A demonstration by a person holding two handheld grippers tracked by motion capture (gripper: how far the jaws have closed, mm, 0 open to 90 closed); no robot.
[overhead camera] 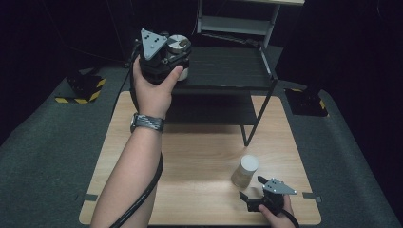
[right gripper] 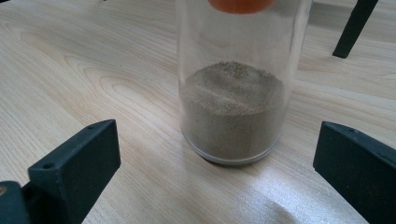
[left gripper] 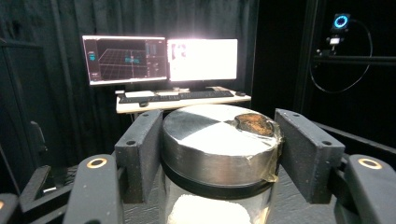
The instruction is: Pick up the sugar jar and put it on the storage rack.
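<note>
A glass jar with a silver lid [overhead camera: 179,44] is held at the left end of a black rack's top shelf [overhead camera: 228,66]. My left gripper [overhead camera: 173,54] is shut on it. In the left gripper view both pads [left gripper: 140,149] press the jar [left gripper: 215,140] just under its lid, and white powder shows inside. A second jar [overhead camera: 245,171] with a pale lid stands on the wooden table at the front right. It holds brown powder [right gripper: 232,107]. My right gripper [overhead camera: 254,190] rests just in front of it, open, and its fingers [right gripper: 77,163] stand wide of the glass.
The rack has a lower shelf [overhead camera: 209,111] and thin black legs [overhead camera: 259,118] that stand on the table [overhead camera: 190,161]. Dark carpet surrounds the table. Beyond the rack, in the left gripper view, two lit monitors [left gripper: 161,58] stand on a desk.
</note>
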